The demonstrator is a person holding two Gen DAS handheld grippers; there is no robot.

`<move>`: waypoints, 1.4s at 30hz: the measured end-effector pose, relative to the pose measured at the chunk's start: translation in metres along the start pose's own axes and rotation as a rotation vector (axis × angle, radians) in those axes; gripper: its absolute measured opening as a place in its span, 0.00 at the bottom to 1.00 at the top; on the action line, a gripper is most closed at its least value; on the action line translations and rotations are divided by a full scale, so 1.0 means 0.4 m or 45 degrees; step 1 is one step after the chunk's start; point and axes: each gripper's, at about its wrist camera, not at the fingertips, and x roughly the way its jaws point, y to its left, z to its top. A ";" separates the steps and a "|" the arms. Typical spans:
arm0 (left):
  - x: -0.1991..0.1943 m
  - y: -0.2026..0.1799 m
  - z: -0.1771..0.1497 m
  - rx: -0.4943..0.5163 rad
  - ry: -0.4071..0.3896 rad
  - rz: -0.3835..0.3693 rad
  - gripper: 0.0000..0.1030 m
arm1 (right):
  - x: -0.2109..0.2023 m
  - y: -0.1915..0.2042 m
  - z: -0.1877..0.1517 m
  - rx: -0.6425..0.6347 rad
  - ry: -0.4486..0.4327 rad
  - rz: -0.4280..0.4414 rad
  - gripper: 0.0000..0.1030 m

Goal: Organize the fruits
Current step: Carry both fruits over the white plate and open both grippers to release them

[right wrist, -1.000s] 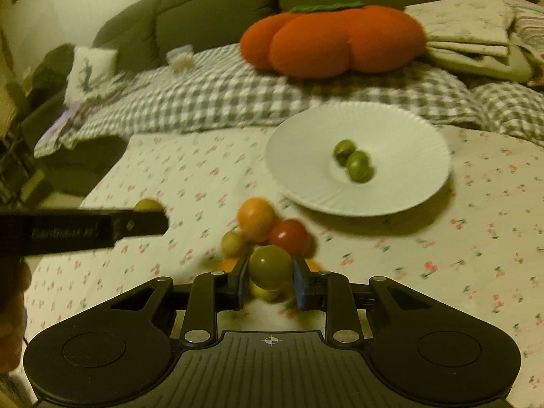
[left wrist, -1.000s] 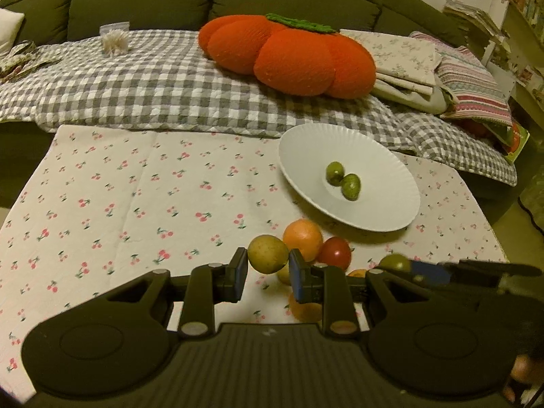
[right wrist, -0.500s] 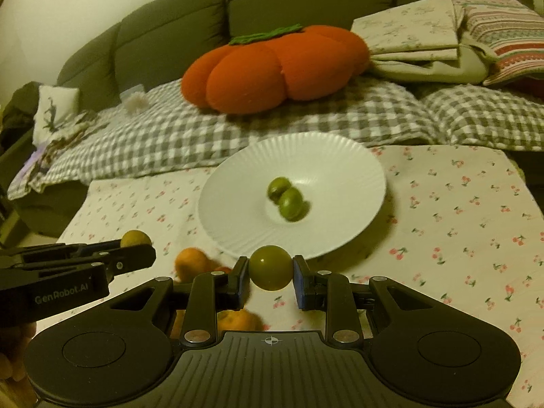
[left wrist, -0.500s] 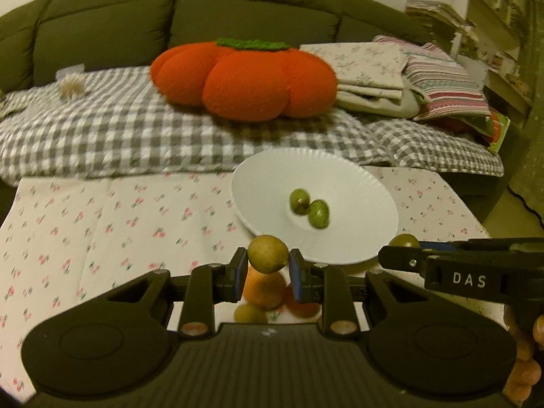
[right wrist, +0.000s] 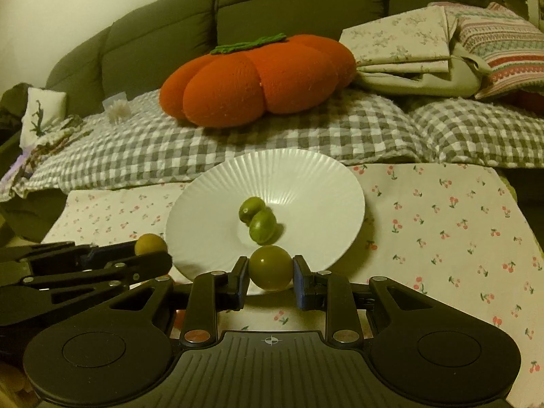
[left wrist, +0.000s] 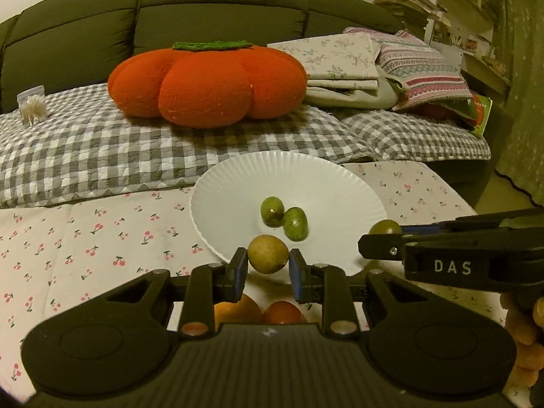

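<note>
Both tools loaded. My left gripper (left wrist: 267, 267) is pinching a yellowish-brown round fruit (left wrist: 268, 253); my right gripper (right wrist: 269, 276) is clamped on a darker olive-green round fruit (right wrist: 271, 267). Each fruit sits proud of the pads, gripped across its widest part, hanging just at the near rim of the white fluted plate (left wrist: 234, 190).

Risks, as I judge them:
- The fruits are smooth and round; a slip is likely if I tilt or jolt. One would bounce off the near rim onto the cherry-print cloth (left wrist: 85, 231) and roll.
- Both grippers crowd the same near edge of the plate. They could knock together, or one finger could catch the rim and tip the shallow dish.
- Letting go too high or off-centre: the plate slopes gently, so a dropped fruit may strike the two inside and scatter them.

Containers: the plate is the only one. It holds two small green fruits (right wrist: 257, 217), touching each other, near its centre. An orange (left wrist: 238, 307) and a red tomato (left wrist: 283, 311) lie on the cloth on the near side of the plate, partly hidden beneath my left tool.
</note>
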 end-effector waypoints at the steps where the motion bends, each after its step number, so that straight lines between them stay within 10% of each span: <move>1: 0.006 -0.001 0.001 0.002 0.001 -0.003 0.24 | 0.006 -0.001 0.000 -0.002 0.002 -0.002 0.24; 19: 0.071 -0.007 -0.007 0.062 -0.005 0.039 0.24 | 0.050 -0.003 -0.002 -0.074 0.016 -0.018 0.25; 26: 0.068 -0.006 -0.004 0.057 -0.010 0.047 0.49 | 0.053 0.000 -0.003 -0.082 0.005 -0.019 0.35; 42: -0.008 0.056 0.012 -0.120 0.009 0.055 0.53 | -0.018 -0.036 0.029 0.077 -0.034 -0.004 0.47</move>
